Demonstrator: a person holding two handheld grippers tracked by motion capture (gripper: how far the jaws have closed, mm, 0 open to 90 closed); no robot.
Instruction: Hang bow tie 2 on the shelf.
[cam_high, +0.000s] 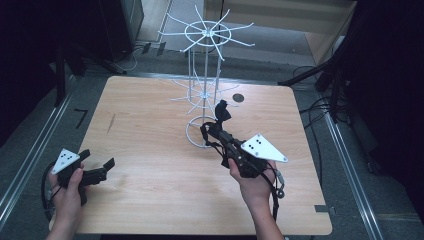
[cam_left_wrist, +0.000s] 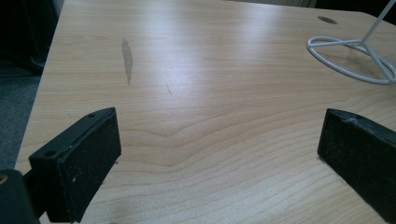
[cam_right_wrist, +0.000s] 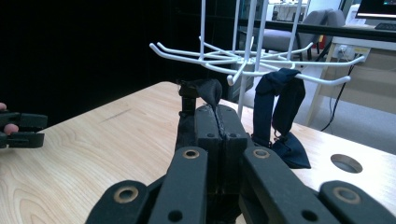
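Note:
A white wire hook rack (cam_high: 205, 75) stands at the table's back middle, its ring base (cam_left_wrist: 350, 58) on the wood. A dark blue fabric piece (cam_right_wrist: 280, 107) hangs by a loop from a lower hook (cam_right_wrist: 289, 74); in the high view the fabric (cam_high: 223, 111) sits beside the rack's post. My right gripper (cam_high: 216, 129) is shut on one dark end of that fabric (cam_right_wrist: 205, 91), just in front of the rack. My left gripper (cam_high: 97, 160) rests low near the table's front left, jaws wide open and empty (cam_left_wrist: 219, 154).
The wooden table (cam_high: 150, 200) has a round cable hole (cam_high: 238, 98) at the back right and a grey smear (cam_left_wrist: 127, 60) on the left. Dark stands and cables surround the table. The left gripper (cam_right_wrist: 21, 128) shows far off at the left of the right gripper view.

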